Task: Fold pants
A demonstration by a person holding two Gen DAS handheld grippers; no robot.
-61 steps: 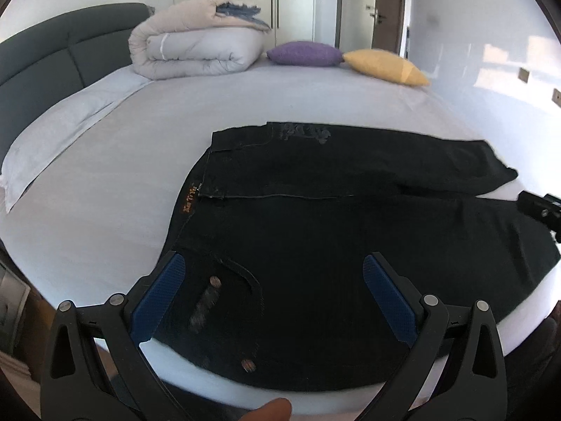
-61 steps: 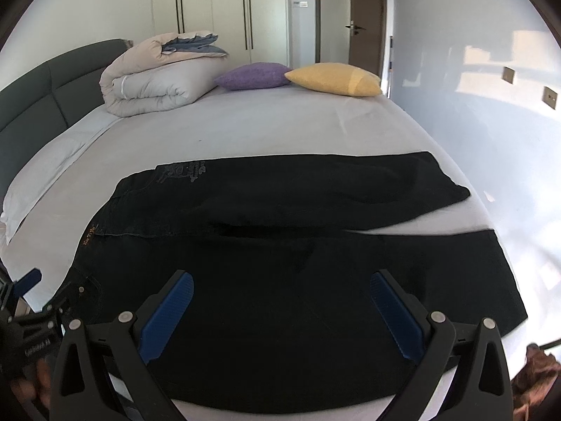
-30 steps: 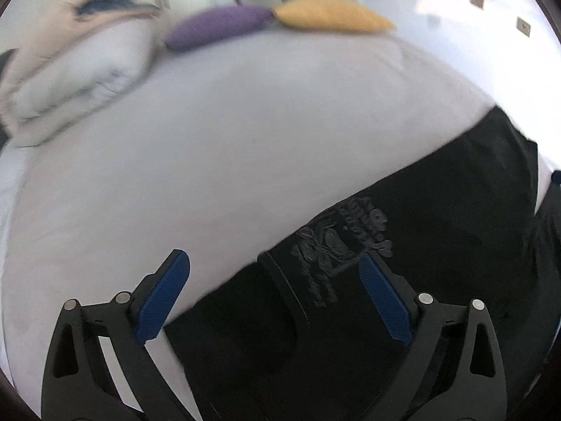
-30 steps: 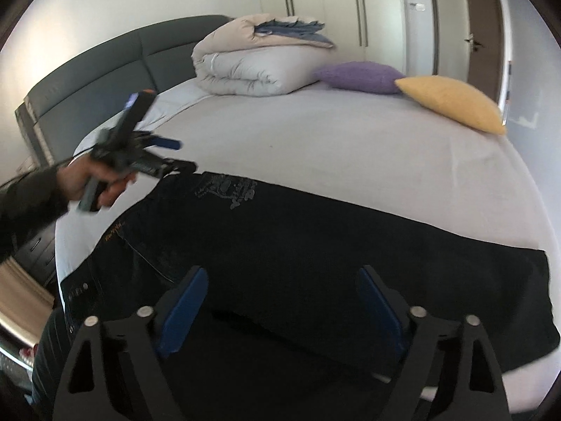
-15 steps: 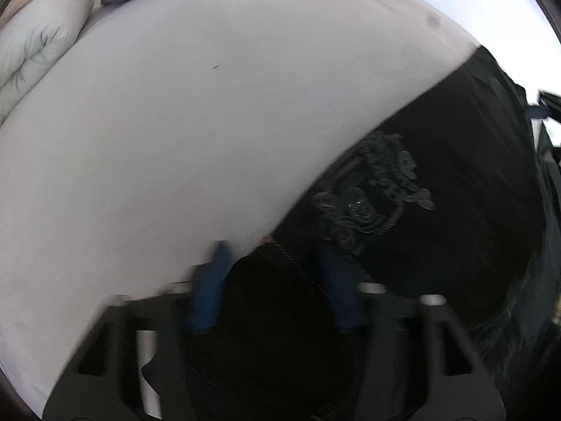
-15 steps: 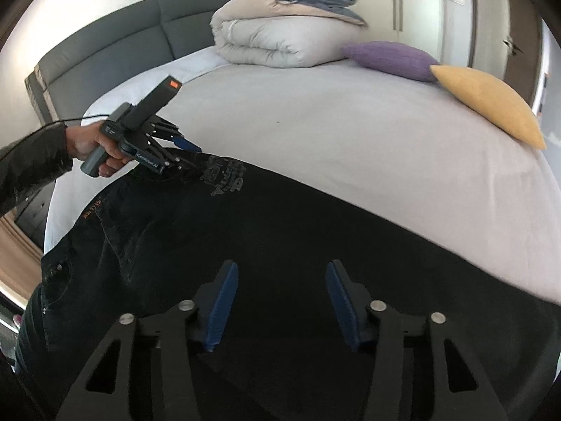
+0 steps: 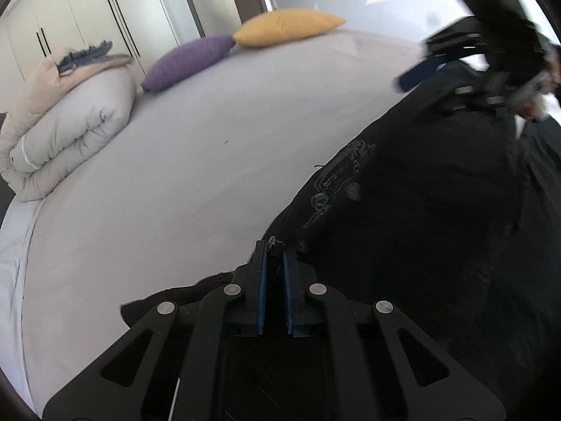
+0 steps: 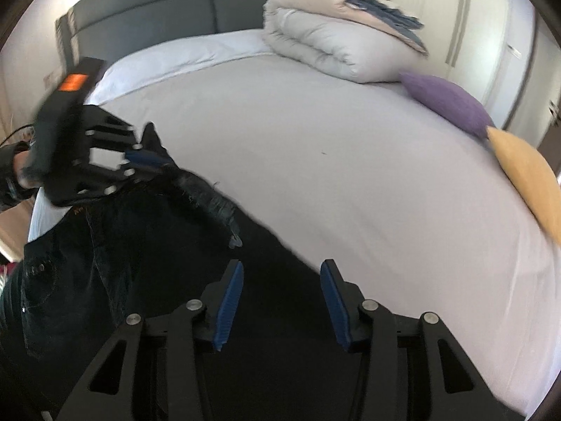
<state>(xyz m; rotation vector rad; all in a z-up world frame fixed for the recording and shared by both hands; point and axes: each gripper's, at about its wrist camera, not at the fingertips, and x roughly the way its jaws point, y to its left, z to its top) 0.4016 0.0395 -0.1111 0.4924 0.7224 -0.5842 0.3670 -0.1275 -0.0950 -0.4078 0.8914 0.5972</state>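
Observation:
Dark denim pants (image 7: 420, 210) with a printed back pocket lie on the white bed. My left gripper (image 7: 274, 249) is shut on the far waistband corner of the pants and lifts it off the sheet. It also shows in the right wrist view (image 8: 140, 161), gripping that corner. My right gripper (image 8: 282, 273) is partly open over the far edge of the pants (image 8: 175, 263), its jaws either side of the fabric edge. It shows blurred in the left wrist view (image 7: 455, 59).
The bed sheet (image 7: 175, 175) stretches ahead. A rolled duvet (image 7: 63, 126), a purple pillow (image 7: 189, 59) and a yellow pillow (image 7: 287, 26) lie at the far side. A grey headboard (image 8: 182, 10) stands behind.
My left gripper closed on the waistband corner and raised it. My right gripper moved along the pants' far edge and its jaws narrowed.

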